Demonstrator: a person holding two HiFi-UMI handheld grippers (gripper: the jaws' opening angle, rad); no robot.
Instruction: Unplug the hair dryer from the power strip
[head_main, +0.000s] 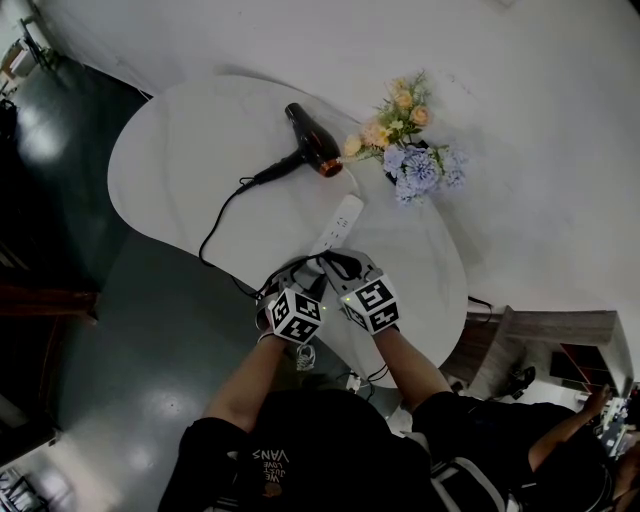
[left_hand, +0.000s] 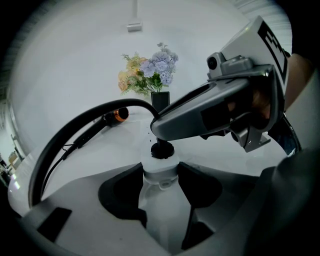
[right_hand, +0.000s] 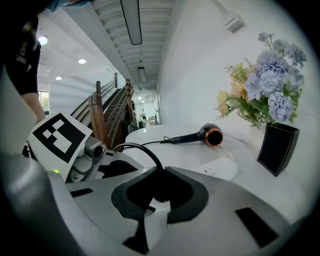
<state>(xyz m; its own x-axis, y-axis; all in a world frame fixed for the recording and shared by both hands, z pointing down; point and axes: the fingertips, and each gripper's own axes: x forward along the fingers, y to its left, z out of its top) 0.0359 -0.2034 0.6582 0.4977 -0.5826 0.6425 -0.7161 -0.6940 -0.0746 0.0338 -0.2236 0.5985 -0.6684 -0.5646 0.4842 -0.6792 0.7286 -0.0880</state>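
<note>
Right now the left tongs clamp the near end of the white power strip, pads pressed on both its sides, jaws standing fairly wide. Reaching in from three o'clock, the right tongs are pinched narrow on the black plug, which sits on the strip just past the left pads. The plug's black cord arcs away toward ten o'clock over the white counter. Seen from the head view, the hair dryer lies on its side at twelve o'clock from both tongs, beyond the strip's far end. Flowers in a dark vase stand at one o'clock.
</note>
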